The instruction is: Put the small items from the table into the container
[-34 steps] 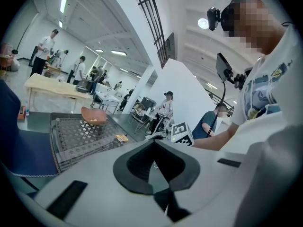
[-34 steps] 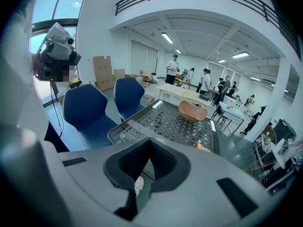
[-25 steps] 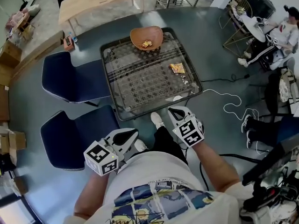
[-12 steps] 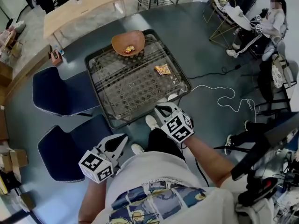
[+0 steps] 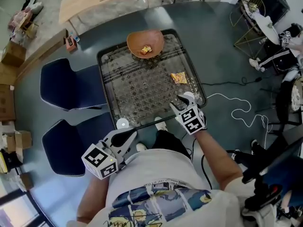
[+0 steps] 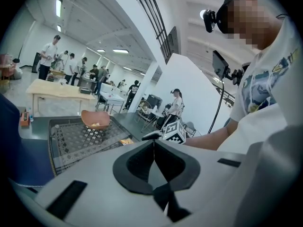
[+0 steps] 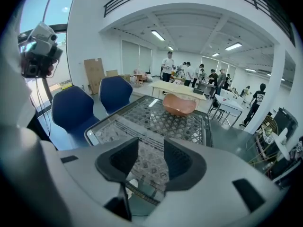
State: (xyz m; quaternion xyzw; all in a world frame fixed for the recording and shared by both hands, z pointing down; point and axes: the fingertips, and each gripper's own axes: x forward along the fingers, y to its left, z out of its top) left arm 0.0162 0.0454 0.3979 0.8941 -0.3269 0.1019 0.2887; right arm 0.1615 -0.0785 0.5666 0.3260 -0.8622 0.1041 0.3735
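Right gripper (image 5: 183,100), jaws opening with nothing between them, hangs over the worktop's (image 5: 142,89) near edge, close to the snack packet (image 5: 178,77) lying flat on patterned glass. Thin crinkly film on slick glass could skid from a shallow pinch. Left gripper (image 5: 127,136) (jaws together, empty) hangs off the edge; the smooth, shallow bowl (image 5: 145,40) stands at the far side.

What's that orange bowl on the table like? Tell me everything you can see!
The orange-brown rounded bowl is wide and shallow, with a smooth look, maybe clay or plastic. It sits upright near the far edge of the patterned glass-topped table, on the side away from the person. A small yellowish wrapped snack lies in its middle. Only the table and the snack touch it.
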